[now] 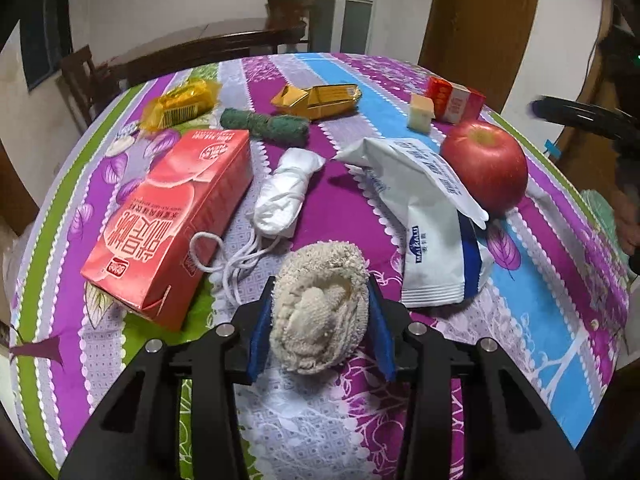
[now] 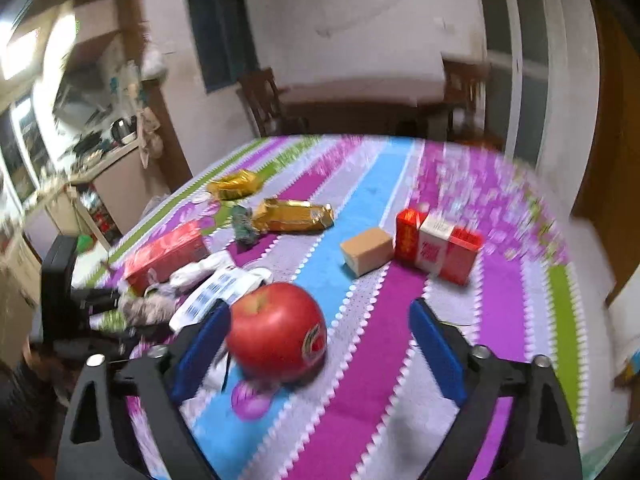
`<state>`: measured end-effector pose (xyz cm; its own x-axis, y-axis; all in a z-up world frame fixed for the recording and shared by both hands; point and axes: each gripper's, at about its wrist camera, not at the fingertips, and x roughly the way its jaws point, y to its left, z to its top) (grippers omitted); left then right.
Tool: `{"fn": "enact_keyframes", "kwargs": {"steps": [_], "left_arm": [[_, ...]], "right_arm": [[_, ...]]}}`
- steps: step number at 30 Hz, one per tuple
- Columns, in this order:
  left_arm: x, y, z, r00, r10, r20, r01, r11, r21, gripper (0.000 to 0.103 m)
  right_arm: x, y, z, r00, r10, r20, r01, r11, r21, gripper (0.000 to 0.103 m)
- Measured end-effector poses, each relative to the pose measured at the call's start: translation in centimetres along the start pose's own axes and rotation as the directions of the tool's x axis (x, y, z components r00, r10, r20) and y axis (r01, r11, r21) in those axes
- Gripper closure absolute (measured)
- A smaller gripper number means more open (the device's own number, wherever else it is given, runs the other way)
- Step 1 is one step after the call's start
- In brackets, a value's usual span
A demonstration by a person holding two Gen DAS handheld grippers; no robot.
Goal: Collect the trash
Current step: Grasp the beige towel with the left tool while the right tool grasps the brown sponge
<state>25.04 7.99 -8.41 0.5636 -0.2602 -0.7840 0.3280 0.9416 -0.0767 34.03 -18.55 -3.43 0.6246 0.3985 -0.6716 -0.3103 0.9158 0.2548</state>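
Clutter covers the striped purple, blue and green tablecloth on the surface in the left wrist view. The left gripper points steeply down, and its blue fingers press on either side of a rolled beige towel at the near edge — narrowed onto it, with the roll filling the gap. Just beyond the roll lies a crumpled white mask, its strings trailing toward the gripper. A long red carton lies to the left of the mask. To the right a white snack bag lies flat, and a red apple rests against its far side. Further back are a dark green scrubber, a yellow wrapper, a gold wrapper, a small tan cube and a small red and white box.

The right wrist view is blurred. The right gripper hangs over the surface with its fingers spread wide. The apple sits between them, close against the left finger and well clear of the right one — not gripped. Beyond it stand the tan cube and the red and white box side by side. The gold wrapper and red carton lie further left.
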Motion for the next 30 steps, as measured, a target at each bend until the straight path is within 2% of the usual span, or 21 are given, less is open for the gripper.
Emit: {"fn": "enact_keyframes", "kwargs": {"steps": [4,9,14,16,17,20,24,28,30], "left_arm": [[0.0,0.0,0.0,1.000,0.004,-0.001,-0.004,1.000,-0.002,0.063],[0.0,0.1,0.0,1.000,-0.005,0.000,0.005,1.000,-0.008,0.063],[0.0,0.4,0.0,1.000,-0.014,0.002,0.014,1.000,-0.015,0.063],[0.0,0.4,0.0,1.000,-0.015,0.002,0.015,1.000,-0.016,0.063],[0.0,0.4,0.0,1.000,-0.016,0.003,0.016,1.000,-0.016,0.063],[0.0,0.4,0.0,1.000,-0.017,0.004,0.018,1.000,-0.021,0.063],[-0.2,0.4,0.0,1.000,-0.007,0.015,0.007,1.000,-0.029,0.064],[-1.0,0.4,-0.1,0.998,-0.003,0.060,0.006,0.999,-0.040,0.064],[-1.6,0.0,-0.2,0.996,0.012,0.092,-0.009,0.999,-0.038,0.064]], "right_arm": [[6.0,-1.4,2.8,0.994,-0.040,-0.101,0.049,0.995,0.084,0.029],[10.5,-1.8,5.6,0.980,-0.086,-0.178,0.108,0.987,0.120,0.029],[13.6,-1.5,6.7,0.959,-0.159,-0.236,0.182,0.980,0.079,0.030],[14.5,-1.5,6.8,0.951,-0.177,-0.252,0.198,0.978,0.059,0.036],[14.8,-1.3,6.7,0.948,-0.194,-0.252,0.212,0.976,0.043,0.037],[14.9,-1.2,6.5,0.942,-0.234,-0.242,0.243,0.970,0.009,0.050],[14.4,-1.1,6.1,0.944,-0.243,-0.222,0.244,0.969,-0.025,0.060],[12.1,-0.4,5.9,0.963,-0.240,-0.119,0.237,0.971,-0.040,0.063],[10.7,0.5,6.0,0.966,-0.252,-0.066,0.248,0.967,-0.061,0.063]]}}
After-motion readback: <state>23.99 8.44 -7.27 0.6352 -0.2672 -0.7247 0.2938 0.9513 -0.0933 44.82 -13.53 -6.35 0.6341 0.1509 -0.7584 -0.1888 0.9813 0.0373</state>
